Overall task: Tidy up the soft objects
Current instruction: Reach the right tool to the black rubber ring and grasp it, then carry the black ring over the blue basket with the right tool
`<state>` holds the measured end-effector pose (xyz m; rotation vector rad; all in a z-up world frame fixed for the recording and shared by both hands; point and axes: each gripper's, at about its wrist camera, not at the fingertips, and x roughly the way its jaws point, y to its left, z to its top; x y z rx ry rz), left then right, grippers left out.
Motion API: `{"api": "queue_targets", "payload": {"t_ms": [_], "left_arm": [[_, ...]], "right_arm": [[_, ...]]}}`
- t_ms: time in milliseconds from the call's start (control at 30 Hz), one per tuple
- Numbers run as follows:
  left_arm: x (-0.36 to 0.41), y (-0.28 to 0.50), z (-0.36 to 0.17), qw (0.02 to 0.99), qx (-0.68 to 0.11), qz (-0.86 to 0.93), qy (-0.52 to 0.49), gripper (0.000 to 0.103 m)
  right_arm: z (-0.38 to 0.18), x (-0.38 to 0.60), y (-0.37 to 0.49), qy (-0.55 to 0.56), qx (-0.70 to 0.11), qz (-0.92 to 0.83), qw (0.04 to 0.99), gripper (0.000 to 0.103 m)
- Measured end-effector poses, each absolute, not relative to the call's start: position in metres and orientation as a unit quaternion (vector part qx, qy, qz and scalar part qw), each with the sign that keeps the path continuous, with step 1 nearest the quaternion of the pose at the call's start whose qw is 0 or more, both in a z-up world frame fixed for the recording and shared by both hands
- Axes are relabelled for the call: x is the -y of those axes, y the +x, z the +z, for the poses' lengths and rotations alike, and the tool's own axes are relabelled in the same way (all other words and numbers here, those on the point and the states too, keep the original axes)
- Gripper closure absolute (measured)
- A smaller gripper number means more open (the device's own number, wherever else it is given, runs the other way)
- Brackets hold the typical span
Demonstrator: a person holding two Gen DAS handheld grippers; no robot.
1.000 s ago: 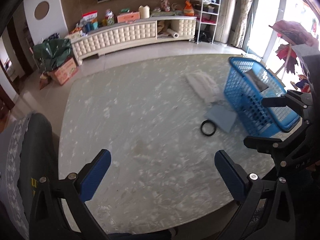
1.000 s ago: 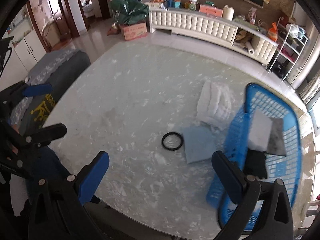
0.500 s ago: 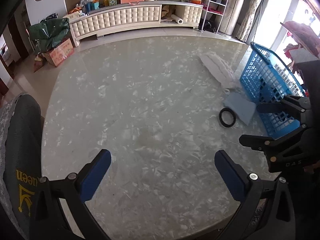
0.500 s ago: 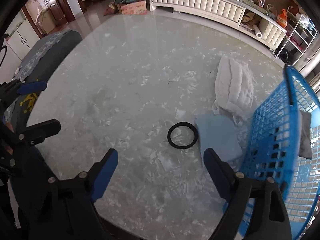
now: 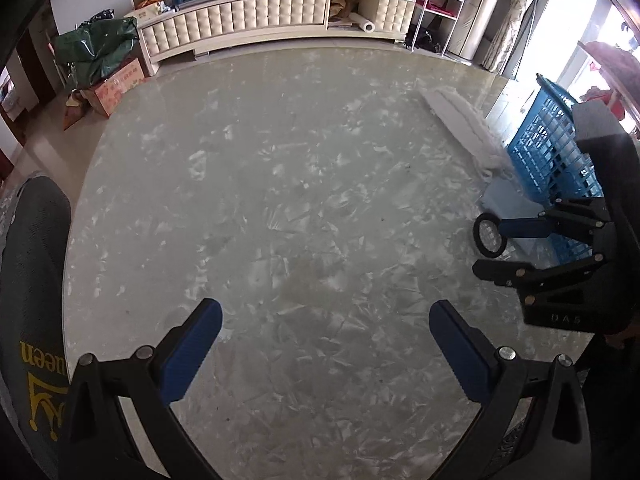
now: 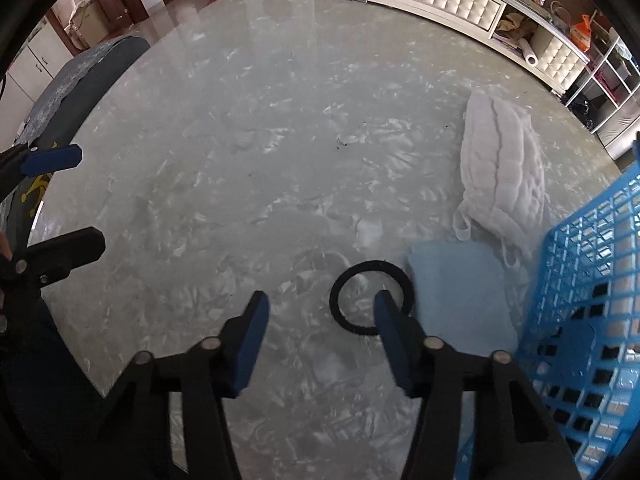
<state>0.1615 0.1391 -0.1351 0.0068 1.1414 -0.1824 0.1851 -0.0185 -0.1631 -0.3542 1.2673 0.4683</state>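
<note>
Right gripper (image 6: 320, 312) points steeply down at the marbled table (image 6: 248, 152). Its jaws have just been closing and now stand partly apart, with only bare tabletop between the blue pads; nothing is gripped. The black ring band (image 6: 371, 298) lies flat on the table just beyond the right-hand pad, whose tip overlaps the ring's near inner edge in the right wrist view; contact cannot be confirmed.

The light blue folded cloth (image 6: 460, 296) lies flat, touching or just beside the ring on its right. Beyond the cloth lies the white quilted cloth (image 6: 502, 168), crumpled, with loops trailing towards the blue one. The blue plastic basket (image 6: 588, 300) stands at the right edge, its lattice wall against the blue cloth's far side; a dark item shows through the lattice, not identifiable.

Left gripper (image 5: 324, 340) hangs over bare tabletop well apart from the ring, jaws wide, holding nothing. In the left wrist view the right gripper's pad lies across the ring.

A dark chair back (image 5: 32, 280) with yellow lettering stands at the table's left edge. A tufted cream cabinet (image 5: 256, 12) lines the far wall.
</note>
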Motion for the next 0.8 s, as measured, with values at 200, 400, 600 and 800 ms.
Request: {"api": "queue_targets", "payload": {"t_ms": [200, 400, 600, 800], "left_arm": [[-0.143, 0.164, -0.14, 0.834, -0.545, -0.088, -0.006, 0.0], [-0.147, 0.165, -0.144, 0.829, -0.553, -0.087, -0.02, 0.0], [-0.144, 0.164, -0.143, 0.831, -0.549, -0.088, -0.019, 0.0], [-0.143, 0.16, -0.135, 0.838, -0.538, -0.093, -0.016, 0.0]], "right_arm": [[-0.174, 0.022, 0.195, -0.159, -0.59, 0.22, 0.76, 0.067], [-0.175, 0.022, 0.203, -0.161, -0.588, 0.22, 0.762, 0.087], [-0.177, 0.017, 0.193, -0.173, -0.582, 0.228, 0.761, 0.098], [-0.176, 0.017, 0.178, -0.169, -0.585, 0.231, 0.759, 0.099]]}}
